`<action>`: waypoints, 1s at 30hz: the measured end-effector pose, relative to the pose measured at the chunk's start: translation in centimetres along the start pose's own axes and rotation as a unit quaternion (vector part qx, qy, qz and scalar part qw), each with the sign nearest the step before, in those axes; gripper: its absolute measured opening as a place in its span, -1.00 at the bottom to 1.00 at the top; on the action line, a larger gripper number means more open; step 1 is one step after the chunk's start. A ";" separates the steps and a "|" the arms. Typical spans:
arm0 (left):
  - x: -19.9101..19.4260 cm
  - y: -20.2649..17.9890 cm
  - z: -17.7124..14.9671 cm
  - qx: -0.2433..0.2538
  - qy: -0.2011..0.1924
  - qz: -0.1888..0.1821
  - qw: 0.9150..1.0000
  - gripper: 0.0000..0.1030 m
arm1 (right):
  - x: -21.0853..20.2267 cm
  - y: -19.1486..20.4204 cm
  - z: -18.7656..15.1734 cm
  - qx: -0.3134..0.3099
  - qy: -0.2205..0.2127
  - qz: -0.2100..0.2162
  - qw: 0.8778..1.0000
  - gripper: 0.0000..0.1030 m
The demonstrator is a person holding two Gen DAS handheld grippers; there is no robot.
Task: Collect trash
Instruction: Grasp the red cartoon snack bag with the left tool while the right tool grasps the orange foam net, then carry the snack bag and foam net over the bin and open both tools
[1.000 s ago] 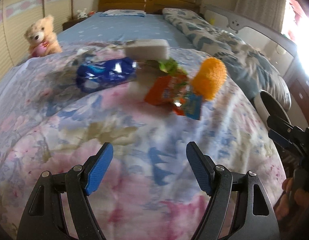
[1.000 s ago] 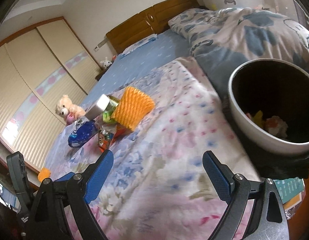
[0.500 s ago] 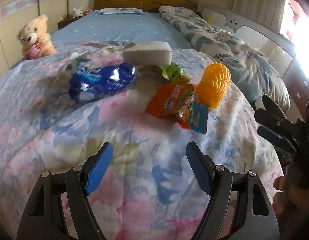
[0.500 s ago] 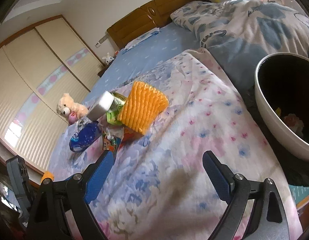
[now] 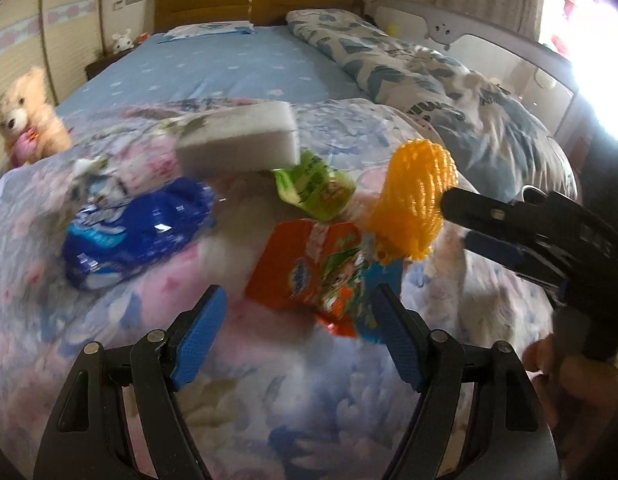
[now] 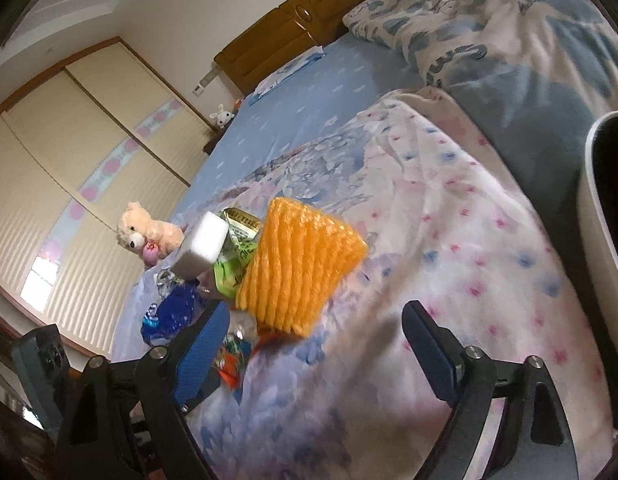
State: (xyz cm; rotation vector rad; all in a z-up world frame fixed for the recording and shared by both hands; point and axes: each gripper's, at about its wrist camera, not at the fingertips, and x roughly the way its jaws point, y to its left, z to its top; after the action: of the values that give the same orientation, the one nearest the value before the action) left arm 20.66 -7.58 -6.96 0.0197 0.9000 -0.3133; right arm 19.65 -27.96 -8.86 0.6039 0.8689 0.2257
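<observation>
A heap of trash lies on the flowered quilt (image 5: 293, 400): an orange snack wrapper (image 5: 317, 268), a blue wrapper (image 5: 137, 232), a green wrapper (image 5: 315, 188), a white foam block (image 5: 239, 140) and an orange foam net (image 5: 413, 200). My left gripper (image 5: 299, 328) hovers just short of the orange wrapper, jaws closing, nothing between its pads. My right gripper (image 6: 315, 344) sits just below the orange net (image 6: 301, 268), jaws closing, pads not touching it; the net's lower edge reaches between its fingertips. In the left wrist view the right gripper's fingers (image 5: 489, 216) reach in beside the net.
A white bin's rim (image 6: 597, 200) shows at the right edge, off the bed. A rolled patterned duvet (image 5: 429, 76) lies along the bed's right side. A teddy bear (image 5: 25, 120) sits at the far left, and a wooden headboard (image 5: 261, 0) at the back.
Both grippers have moved in toward the trash heap, which now looks larger and nearer. Both pairs of jaws have narrowed a little. The bin has slid to the right edge of the right wrist view.
</observation>
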 end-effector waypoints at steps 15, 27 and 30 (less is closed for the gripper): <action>-0.7 -0.8 -1.0 0.003 0.000 -0.010 1.000 -0.69 | -0.1 -0.4 -0.7 -0.011 0.005 0.022 1.000 -0.53; -3.6 -4.4 -2.4 0.014 -0.016 -0.035 0.999 -0.70 | -7.2 -1.9 -3.3 -0.043 -0.035 -0.010 0.998 -0.54; -4.0 -5.8 -2.6 0.022 -0.017 -0.043 0.999 -0.70 | -8.5 -2.5 -3.7 -0.045 -0.040 -0.020 0.998 -0.54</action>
State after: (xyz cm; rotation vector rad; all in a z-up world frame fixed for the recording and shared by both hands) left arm 14.75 -11.68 -4.82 0.0159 0.8608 -0.4130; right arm 11.23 -32.08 -6.66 0.5079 0.7878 0.2029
